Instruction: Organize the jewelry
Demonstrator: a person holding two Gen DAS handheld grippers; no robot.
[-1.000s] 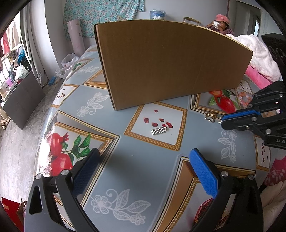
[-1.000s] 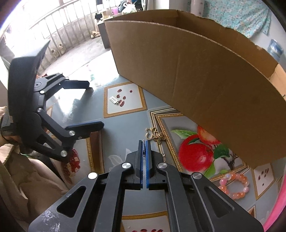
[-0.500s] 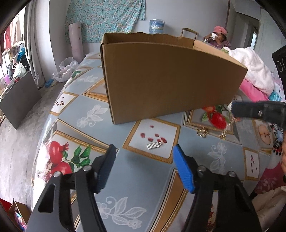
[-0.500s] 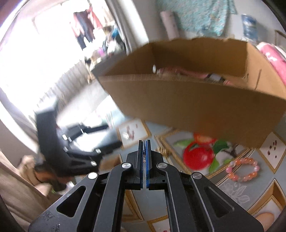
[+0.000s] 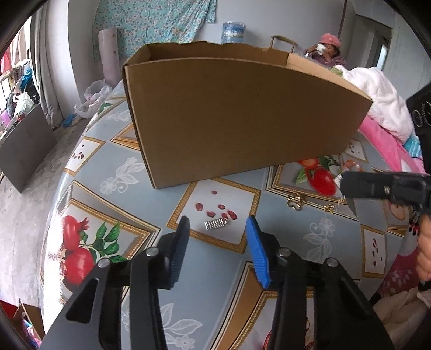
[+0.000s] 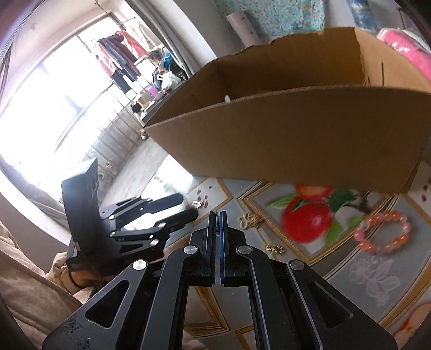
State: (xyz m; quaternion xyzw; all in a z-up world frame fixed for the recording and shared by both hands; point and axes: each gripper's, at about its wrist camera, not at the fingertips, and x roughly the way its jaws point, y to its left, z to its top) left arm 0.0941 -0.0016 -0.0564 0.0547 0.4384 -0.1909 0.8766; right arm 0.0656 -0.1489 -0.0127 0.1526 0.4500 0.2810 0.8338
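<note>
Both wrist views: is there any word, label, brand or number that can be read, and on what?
None can be read.
Cardboard box: plain walls, no print.
Blue-and-white container behind the box: pattern or print, too blurred to read.
Black device at the right edge of the left wrist view: pale marks, unreadable.
Tablecloth: pictures only.

We are in a lived-in home, in a room doing double duty as bedroom and sitting room. A table [image 5: 113, 167] wears a fruit-and-flower oilcloth; pink and white bedding [image 5: 377, 107] is heaped to one side. A floral cloth [image 5: 153, 18] hangs on the wall, and a woman in a pink hat [image 5: 327, 47] drinks from a cup. Laundry [image 6: 118, 59] hangs by the barred window (a balcony, perhaps).
</note>
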